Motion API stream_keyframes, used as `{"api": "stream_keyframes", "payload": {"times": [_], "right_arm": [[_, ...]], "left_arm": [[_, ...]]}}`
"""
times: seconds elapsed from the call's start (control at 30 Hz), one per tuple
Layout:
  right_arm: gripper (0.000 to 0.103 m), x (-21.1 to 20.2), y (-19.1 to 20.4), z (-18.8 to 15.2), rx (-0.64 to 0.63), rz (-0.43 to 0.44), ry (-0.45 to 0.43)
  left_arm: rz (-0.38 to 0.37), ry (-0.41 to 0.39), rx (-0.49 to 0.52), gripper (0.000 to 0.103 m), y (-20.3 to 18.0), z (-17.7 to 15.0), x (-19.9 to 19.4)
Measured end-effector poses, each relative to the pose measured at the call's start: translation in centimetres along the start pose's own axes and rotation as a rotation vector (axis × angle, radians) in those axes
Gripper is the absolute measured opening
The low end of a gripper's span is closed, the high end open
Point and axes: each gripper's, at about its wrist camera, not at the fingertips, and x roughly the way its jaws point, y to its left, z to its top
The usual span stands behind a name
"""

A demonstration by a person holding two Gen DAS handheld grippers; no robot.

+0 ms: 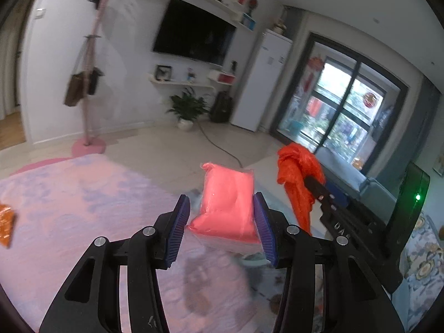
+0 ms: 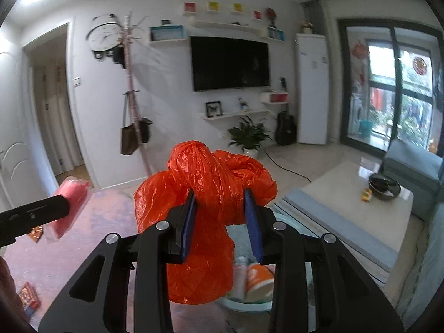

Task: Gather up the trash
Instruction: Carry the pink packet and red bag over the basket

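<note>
Between the blue pads of the left gripper (image 1: 222,222) sits a pink packet (image 1: 226,205) in clear wrap, clamped across its width and held in the air above the pink rug (image 1: 83,208). Just beside it, on the right, the right gripper (image 2: 220,222) is closed on a crumpled orange plastic bag (image 2: 205,194), pinched at its gathered neck so that the body of the bag hangs below the pads. Both items are clear of the floor.

Directly under the hanging bag stands a pale round bin (image 2: 244,305); an orange-and-white paper cup (image 2: 258,277) and other scraps already lie in it. Judged from this, the step in hand is the drop into the bin.

Procedure for a clean drop:
- Centre each item over the bin opening before release. The bag appears nearly centred; the packet is off to the left and needs to travel toward the bin.
- Lower the bag until its bottom is inside the rim. Light film is likely to drift if released high.
- Open one gripper at a time, keeping the two tools apart so that they do not collide.
- Confirm that the film does not cling to the ribbed pads.

Further litter remains on the rug: an orange wrapper (image 1: 7,229) well to the left, and a small printed box (image 2: 29,298) near the lower left edge of the right view.
</note>
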Motion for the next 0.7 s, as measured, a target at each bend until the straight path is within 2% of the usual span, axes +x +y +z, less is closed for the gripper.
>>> {"api": "stream_keyframes", "payload": {"times": [0.13, 0.43, 0.6, 0.7], "right_arm": [[0.03, 2.0, -3.2, -1.4, 0.042, -0.033, 0.063], [0.031, 6.0, -6.5, -4.4, 0.05, -0.092, 0.18], [0.033, 9.8, -8.7, -5.8, 0.136, -0.095, 0.333], [0.033, 11.2, -9.5, -6.6, 0.178, -0.088, 0.391]], "left_arm": [[-0.019, 0.058, 0.044, 0.046, -2.3, -0.3, 4.8], [-0.06, 0.173, 0.032, 0.046, -2.7, -1.9, 13.2], [-0.056, 0.241, -0.003, 0.046, -1.8, -2.6, 17.3], [-0.048, 0.272, -0.009, 0.047, -1.4, -2.8, 19.0]]}}
